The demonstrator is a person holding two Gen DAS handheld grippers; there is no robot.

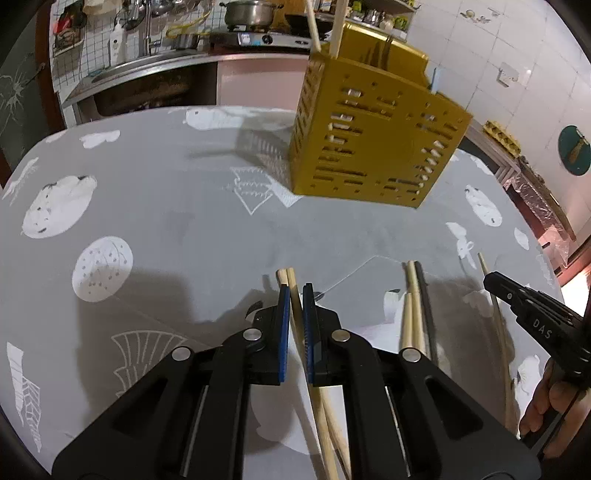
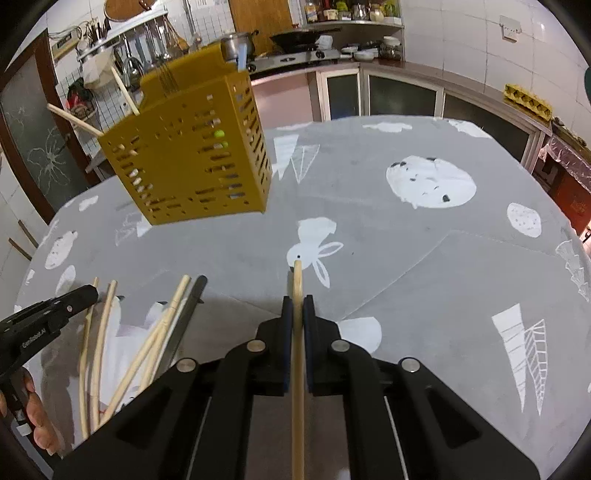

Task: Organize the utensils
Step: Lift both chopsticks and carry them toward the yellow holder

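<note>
A yellow slotted utensil holder (image 1: pixel 373 136) stands on the grey table and has two wooden chopsticks (image 1: pixel 334 26) sticking out; it also shows in the right wrist view (image 2: pixel 188 155). My left gripper (image 1: pixel 294 293) is low over the table, its blue pads around two wooden chopsticks (image 1: pixel 295 306), nearly shut on them. My right gripper (image 2: pixel 297 306) is shut on a single wooden chopstick (image 2: pixel 297 280). Several loose chopsticks and a dark one (image 1: pixel 415 306) lie between the grippers; they also show in the right wrist view (image 2: pixel 162 332).
The grey tablecloth (image 2: pixel 406 266) with white prints covers the round table. A kitchen counter with a stove and pots (image 1: pixel 251 22) runs behind it. The right gripper shows at the right edge of the left wrist view (image 1: pixel 532 317), the left gripper at the left edge of the right wrist view (image 2: pixel 48 314).
</note>
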